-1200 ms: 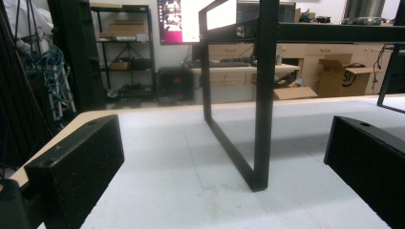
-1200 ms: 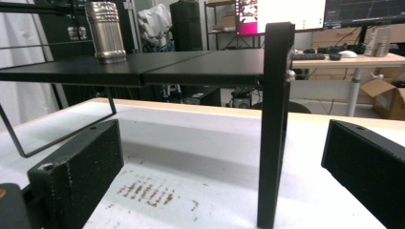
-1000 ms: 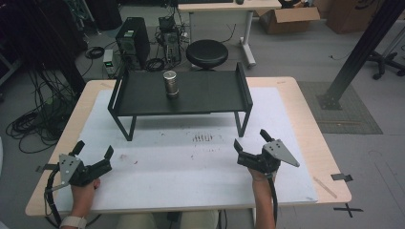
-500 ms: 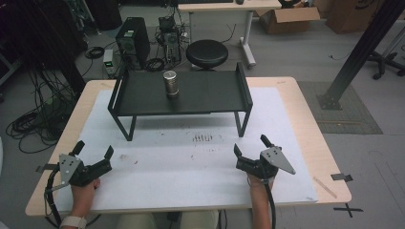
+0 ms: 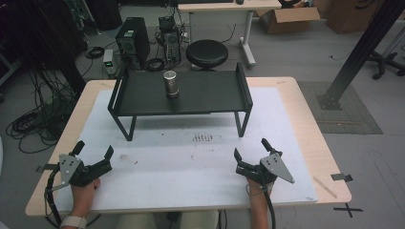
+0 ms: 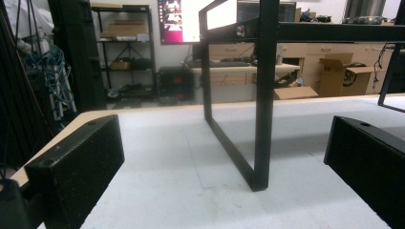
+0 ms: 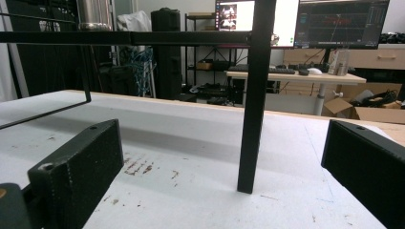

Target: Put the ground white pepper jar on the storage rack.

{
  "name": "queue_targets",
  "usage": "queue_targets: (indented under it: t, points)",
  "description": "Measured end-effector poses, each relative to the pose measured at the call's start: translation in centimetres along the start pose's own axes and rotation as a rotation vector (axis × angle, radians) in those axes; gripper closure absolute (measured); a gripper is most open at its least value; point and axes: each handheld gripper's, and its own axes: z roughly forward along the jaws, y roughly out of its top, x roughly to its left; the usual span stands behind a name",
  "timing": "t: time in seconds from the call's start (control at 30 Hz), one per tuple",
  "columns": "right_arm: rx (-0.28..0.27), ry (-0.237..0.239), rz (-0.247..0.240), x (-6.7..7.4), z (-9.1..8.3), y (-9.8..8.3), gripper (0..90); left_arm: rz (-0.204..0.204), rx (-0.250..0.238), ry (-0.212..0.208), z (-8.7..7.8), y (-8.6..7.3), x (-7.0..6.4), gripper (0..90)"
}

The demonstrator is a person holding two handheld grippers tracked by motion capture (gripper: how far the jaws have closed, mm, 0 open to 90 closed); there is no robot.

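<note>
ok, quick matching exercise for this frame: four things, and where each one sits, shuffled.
Things:
1. metal can
2. black rack
3. left hand-held gripper
4. right hand-held gripper

Places:
A. near edge of the table, left side, jaws open
B. standing upright on the rack's top
C. near edge, right side, jaws open
D. standing on the white mat, far half of the table

Pairs: 1-B, 2-D, 3-A, 4-C
</note>
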Motion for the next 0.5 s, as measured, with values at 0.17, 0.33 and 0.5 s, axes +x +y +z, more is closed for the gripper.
queue_targets:
  t: [0.17, 0.33, 0.5]
  points:
    - [0.001, -0.003, -0.006, 0.06, 0.0, -0.01, 0.0, 0.0, -0.002, 0.001, -0.02, -0.01, 0.0, 0.2]
    - [0.0, -0.002, -0.006, 0.06, -0.02, -0.02, 0.0, -0.001, -0.003, 0.001, -0.02, -0.01, 0.0, 0.2]
    - [-0.003, 0.0, -0.004, 0.03, -0.05, -0.03, 0.0, -0.002, -0.004, 0.002, -0.04, -0.01, 0.01, 0.2]
